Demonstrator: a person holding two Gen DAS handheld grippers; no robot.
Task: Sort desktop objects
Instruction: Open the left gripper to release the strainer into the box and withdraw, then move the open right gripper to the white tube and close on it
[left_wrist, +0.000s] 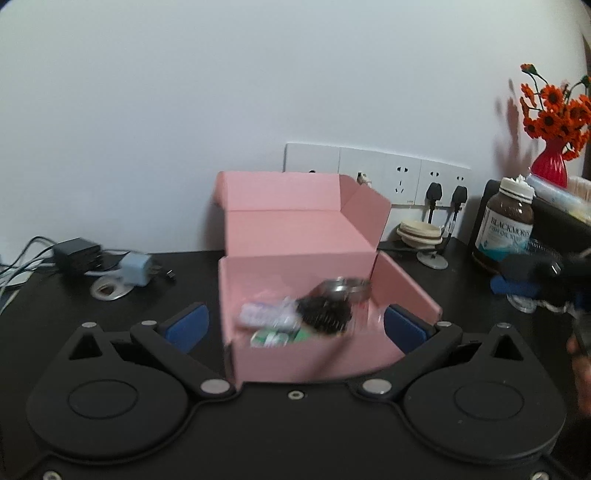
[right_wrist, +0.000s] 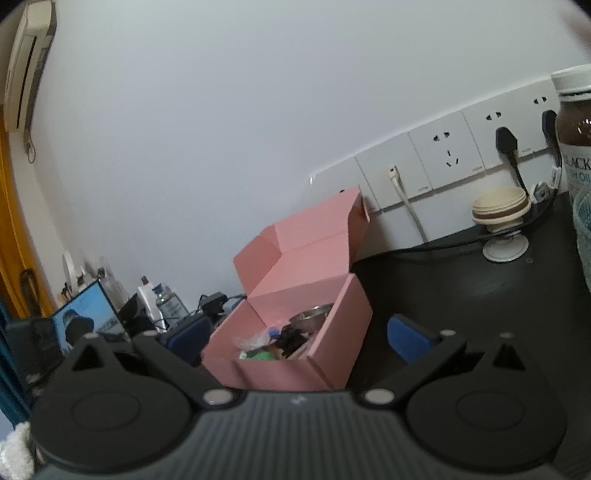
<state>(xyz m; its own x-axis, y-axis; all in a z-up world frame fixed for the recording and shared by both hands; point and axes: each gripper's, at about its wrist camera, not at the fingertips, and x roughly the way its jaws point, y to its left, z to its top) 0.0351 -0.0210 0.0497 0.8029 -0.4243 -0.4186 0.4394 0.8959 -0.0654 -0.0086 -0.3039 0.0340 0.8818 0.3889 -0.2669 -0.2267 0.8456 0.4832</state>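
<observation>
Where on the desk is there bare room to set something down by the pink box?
Bare black desk lies right of the pink box, up to the cream bowls and brown bottle. A smaller patch sits left of the box, before the blue plug. The far left is crowded with cables and adapters; the box is already filled.

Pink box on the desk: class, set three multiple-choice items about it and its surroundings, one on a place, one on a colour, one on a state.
1. Where does the metal bowl lie?
A in the pink box
B on the laptop
C beside the vase

2. What colour is the vase?
A blue
B red
C white

3. How is the box lid?
A taped shut
B missing
C folded open

Answers: 1 A, the bowl sits among the items within the box walls. 2 B, red under orange flowers. 3 C, the lid stands up against the wall.
</observation>
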